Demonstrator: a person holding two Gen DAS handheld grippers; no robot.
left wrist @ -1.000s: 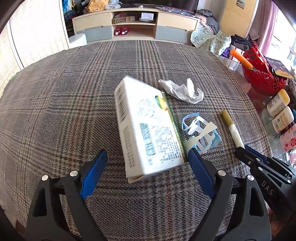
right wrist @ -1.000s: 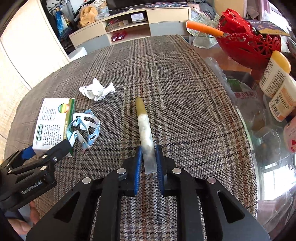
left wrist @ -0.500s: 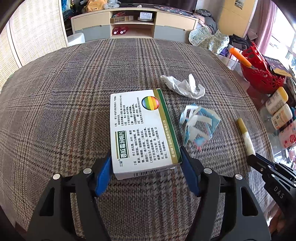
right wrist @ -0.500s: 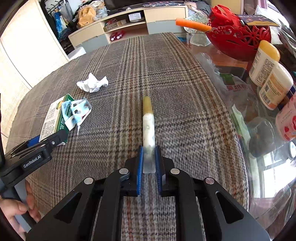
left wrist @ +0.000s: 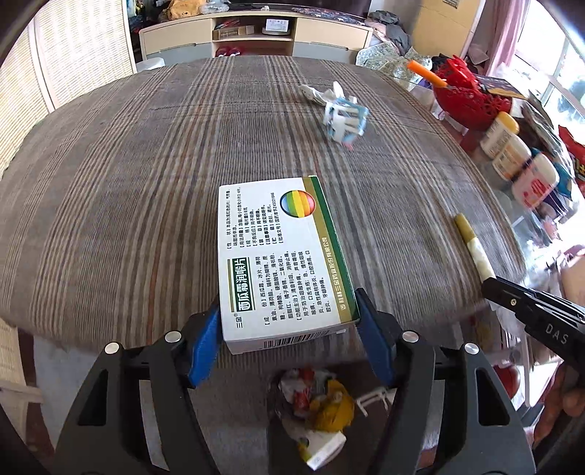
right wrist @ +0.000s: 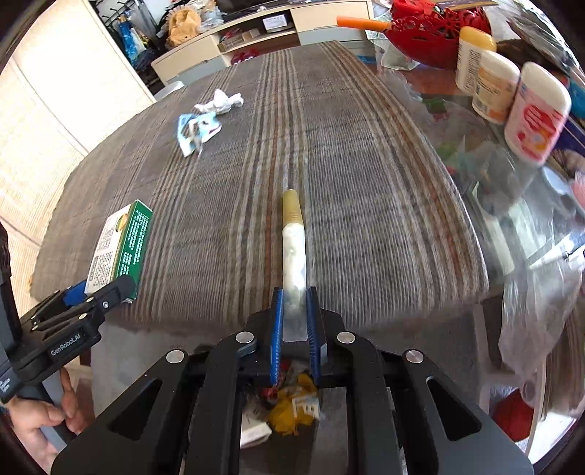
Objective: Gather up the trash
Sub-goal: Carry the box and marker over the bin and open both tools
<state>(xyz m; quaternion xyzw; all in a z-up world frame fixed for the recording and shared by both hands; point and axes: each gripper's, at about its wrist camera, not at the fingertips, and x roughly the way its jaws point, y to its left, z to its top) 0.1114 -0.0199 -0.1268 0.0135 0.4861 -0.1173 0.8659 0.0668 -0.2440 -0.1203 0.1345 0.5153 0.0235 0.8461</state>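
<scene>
My left gripper (left wrist: 289, 329) is shut on a white and green medicine box (left wrist: 281, 255), held above the near edge of the plaid table (left wrist: 128, 182). My right gripper (right wrist: 294, 318) is shut on a thin white tube with a gold cap (right wrist: 292, 237); the tube also shows in the left wrist view (left wrist: 473, 248). A blue and white wrapper (right wrist: 197, 128) and a crumpled white tissue (right wrist: 219, 102) lie on the table farther back. Below both grippers is a trash bin with colourful wrappers (left wrist: 314, 405).
A red basket (right wrist: 431, 29) with an orange handle and three white bottles (right wrist: 504, 84) stand at the right on a glass surface. A clear plastic bag (right wrist: 537, 314) hangs at the right edge. A low cabinet (left wrist: 256, 33) stands behind the table.
Both grippers have pulled back toward the table's near edge with the box and the tube. The trash bin has come into view below them.
</scene>
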